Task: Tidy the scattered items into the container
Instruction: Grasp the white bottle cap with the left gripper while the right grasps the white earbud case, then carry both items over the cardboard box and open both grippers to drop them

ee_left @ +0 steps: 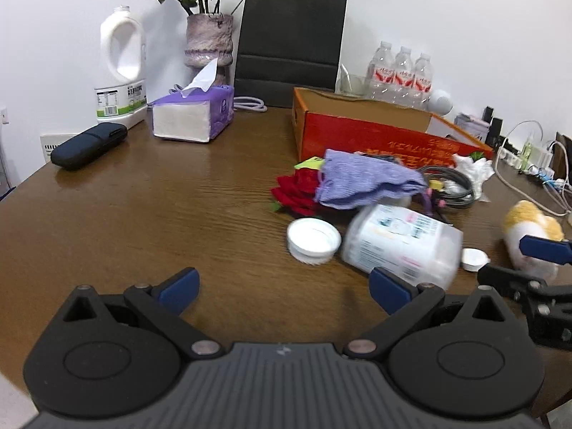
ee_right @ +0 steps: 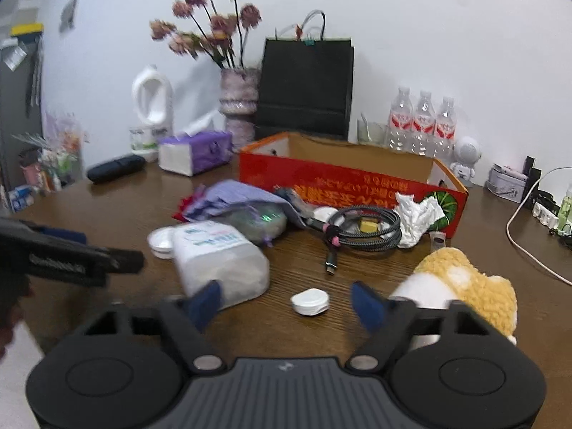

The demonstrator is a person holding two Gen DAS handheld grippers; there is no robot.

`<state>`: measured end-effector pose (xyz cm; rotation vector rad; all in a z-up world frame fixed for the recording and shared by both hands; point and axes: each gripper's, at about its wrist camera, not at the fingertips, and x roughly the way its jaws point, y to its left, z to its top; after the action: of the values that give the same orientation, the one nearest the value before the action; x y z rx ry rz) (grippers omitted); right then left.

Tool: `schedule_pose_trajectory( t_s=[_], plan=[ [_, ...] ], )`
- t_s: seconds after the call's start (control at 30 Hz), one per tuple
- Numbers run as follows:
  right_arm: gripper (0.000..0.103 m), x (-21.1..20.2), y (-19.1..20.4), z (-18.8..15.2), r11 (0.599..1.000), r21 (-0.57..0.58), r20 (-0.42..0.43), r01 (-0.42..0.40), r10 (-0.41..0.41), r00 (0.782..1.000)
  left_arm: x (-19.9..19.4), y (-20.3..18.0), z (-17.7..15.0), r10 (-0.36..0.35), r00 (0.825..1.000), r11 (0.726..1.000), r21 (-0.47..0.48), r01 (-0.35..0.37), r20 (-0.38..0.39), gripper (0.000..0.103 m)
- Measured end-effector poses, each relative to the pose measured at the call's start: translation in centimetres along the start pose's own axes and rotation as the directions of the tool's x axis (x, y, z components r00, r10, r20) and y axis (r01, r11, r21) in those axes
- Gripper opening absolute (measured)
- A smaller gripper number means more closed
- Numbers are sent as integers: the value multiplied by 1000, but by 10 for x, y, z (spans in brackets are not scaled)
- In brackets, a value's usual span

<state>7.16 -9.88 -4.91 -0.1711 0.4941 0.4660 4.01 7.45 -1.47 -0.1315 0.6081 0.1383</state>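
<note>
Right wrist view: tool (ee_right: 291, 302) gapes above small white case (ee_right: 310, 301).

No text is resolving clearly enough to read. The red cardboard box (ee_right: 357, 182) is showing yellow characters printed upside down along its side, with a watermelon picture at one end. The white milk jug (ee_left: 121, 71) is carrying a barcode and a nutrition table. The plastic tub (ee_left: 402, 241) and the water bottles (ee_left: 402, 71) are bearing labels too blurred to read.
</note>
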Motion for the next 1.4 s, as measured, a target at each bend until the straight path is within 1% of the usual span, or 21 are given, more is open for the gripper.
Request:
schedule_pose_trajectory(
  t_s=[0.03, 0.1, 0.17, 0.23, 0.3, 0.37, 0.4, 0.43, 0.5, 0.53, 0.6, 0.67, 0.8, 0.93, 1.03, 1.13, 1.2, 1.3, 1.4],
  plan=[
    [61, 6, -1, 0, 1000, -1, -16, 2, -2, 1000, 5, 0, 2, -5, 1000, 1000, 16, 5, -9, 103],
    [61, 15, -2, -2, 1000, -4, -40, 17, -17, 999, 13, -3, 4, -8, 1000, 998, 56, 9, -17, 103],
    [58, 22, -4, -4, 1000, 3, -55, 30, -30, 998, 22, -7, 7, -1, 1000, 996, 89, 3, -27, 103],
    [48, 28, -8, -6, 999, 17, -71, 35, -34, 997, 29, -9, 9, 10, 999, 995, 101, -6, -40, 101],
    [46, 34, -11, -6, 999, 33, -81, 33, -30, 996, 37, -9, 12, 5, 999, 995, 103, 0, -51, 96],
    [46, 37, -12, -4, 999, 43, -81, 25, -21, 996, 44, -9, 15, 1, 998, 995, 100, 5, -55, 91],
    [46, 40, -12, -3, 999, 44, -90, 21, -17, 996, 46, -9, 17, 0, 999, 995, 99, 5, -52, 86],
    [43, 41, -12, -2, 999, 47, -94, 16, -12, 996, 48, -9, 19, -7, 999, 996, 92, 11, -48, 83],
    [36, 42, -13, -2, 998, 57, -95, -3, 8, 995, 49, -10, 22, -33, 999, 995, 91, 37, -42, 67],
    [32, 43, -13, -2, 998, 60, -94, -11, 17, 995, 50, -12, 23, -43, 998, 994, 104, 47, -39, 62],
    [28, 42, -14, -2, 998, 62, -91, -21, 27, 995, 51, -17, 22, -44, 999, 989, 140, 47, -26, 41],
    [28, 42, -14, -2, 998, 63, -91, -26, 31, 995, 49, -20, 20, -59, 998, 986, 152, 61, -21, 41],
    [28, 37, -15, -3, 997, 70, -90, -45, 51, 995, 39, -20, 15, -81, 997, 987, 142, 81, -6, 41],
    [28, 31, -17, -4, 994, 91, -81, -64, 72, 994, 20, -11, 14, -105, 994, 991, 86, 103, 24, 41],
    [28, 23, -17, -1, 993, 90, -53, -71, 76, 996, 9, -7, 19, -119, 992, 992, 59, 116, 52, 41],
    [28, 18, -16, 7, 994, 79, -16, -73, 74, 997, 2, -8, 30, -144, 986, 989, 50, 140, 83, 41],
    [28, 15, -17, 14, 995, 74, 7, -73, 73, 997, -1, -11, 39, -174, 980, 984, 52, 170, 98, 41],
    [28, 14, -24, 30, 995, 67, 46, -67, 64, 997, 0, -19, 61, -215, 968, 976, 69, 207, 126, 41],
    [28, 18, -34, 51, 997, 55, 82, -46, 42, 996, 12, -24, 87, -267, 956, 964, 32, 265, 117, 41]
  ],
)
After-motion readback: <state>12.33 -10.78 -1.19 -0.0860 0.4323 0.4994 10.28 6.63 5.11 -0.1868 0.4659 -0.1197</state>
